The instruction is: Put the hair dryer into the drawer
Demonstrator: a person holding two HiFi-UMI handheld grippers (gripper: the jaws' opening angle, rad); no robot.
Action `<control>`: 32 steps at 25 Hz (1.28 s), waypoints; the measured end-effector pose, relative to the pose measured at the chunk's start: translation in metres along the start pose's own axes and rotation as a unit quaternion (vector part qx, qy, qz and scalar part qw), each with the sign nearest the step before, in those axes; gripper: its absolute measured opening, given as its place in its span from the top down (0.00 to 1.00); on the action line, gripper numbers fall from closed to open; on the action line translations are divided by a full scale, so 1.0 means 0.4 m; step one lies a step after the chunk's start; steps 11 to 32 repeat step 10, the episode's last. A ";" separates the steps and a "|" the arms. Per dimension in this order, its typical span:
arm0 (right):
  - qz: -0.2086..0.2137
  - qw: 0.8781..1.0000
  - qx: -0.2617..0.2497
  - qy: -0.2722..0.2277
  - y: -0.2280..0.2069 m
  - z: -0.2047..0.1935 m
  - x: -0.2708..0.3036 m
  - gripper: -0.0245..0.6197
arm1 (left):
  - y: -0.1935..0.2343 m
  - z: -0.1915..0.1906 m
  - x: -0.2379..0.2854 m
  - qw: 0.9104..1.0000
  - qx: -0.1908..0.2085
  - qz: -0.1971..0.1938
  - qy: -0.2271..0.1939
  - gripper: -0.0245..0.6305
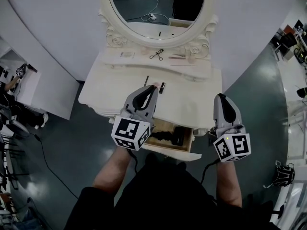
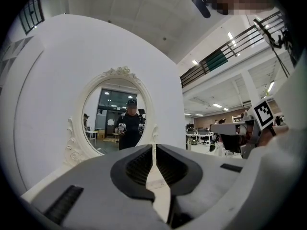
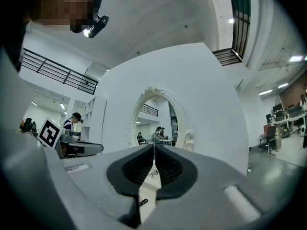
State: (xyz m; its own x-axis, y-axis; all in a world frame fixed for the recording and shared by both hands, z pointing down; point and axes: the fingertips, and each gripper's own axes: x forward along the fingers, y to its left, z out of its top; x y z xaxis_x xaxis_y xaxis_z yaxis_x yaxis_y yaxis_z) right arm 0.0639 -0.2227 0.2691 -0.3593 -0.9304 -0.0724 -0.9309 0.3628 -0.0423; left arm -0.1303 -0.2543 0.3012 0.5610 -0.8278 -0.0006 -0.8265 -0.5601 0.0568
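- Lying in the open drawer [image 1: 183,154] at the front of the white dressing table [image 1: 194,99] was a dark shape that appeared to be the hair dryer [image 1: 168,137] with its cord bunched beside it; the head view was too small to show more.
- The left gripper [image 1: 154,87] was held level above the table's front edge, just over the drawer's left end, with its tips pointing toward the oval mirror [image 1: 158,4].
- In the left gripper view its two jaws were pressed together with nothing between them.
- The right gripper [image 1: 221,96] hung beside the table's right front corner, to the right of the drawer and clear of it.
- In the right gripper view its jaws were likewise closed on each other and empty.
- A small dark tube [image 1: 162,86] lay on the tabletop just beside the left gripper's tips, and a thin dark stick [image 1: 147,79] lay near it.
- A scissor-like tool [image 1: 156,55] rested on the raised shelf below the mirror.
- The mirror reflected the person holding both grippers.
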 end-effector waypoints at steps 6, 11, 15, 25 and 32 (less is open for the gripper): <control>-0.007 1.000 -0.004 -0.001 0.007 -0.006 0.014 0.95 | 0.013 -0.014 0.013 1.000 -0.001 -0.013 0.003 0.93; -0.012 1.000 -0.006 0.000 0.015 -0.005 0.024 0.95 | 0.027 -0.022 0.015 1.000 -0.001 -0.018 0.005 0.93; -0.012 1.000 -0.006 0.000 0.015 -0.005 0.024 0.95 | 0.027 -0.022 0.015 1.000 -0.001 -0.018 0.005 0.93; -0.012 1.000 -0.006 0.000 0.015 -0.005 0.024 0.95 | 0.027 -0.022 0.015 1.000 -0.001 -0.018 0.005 0.93; -0.012 1.000 -0.006 0.000 0.015 -0.005 0.024 0.95 | 0.027 -0.022 0.015 1.000 -0.001 -0.018 0.005 0.93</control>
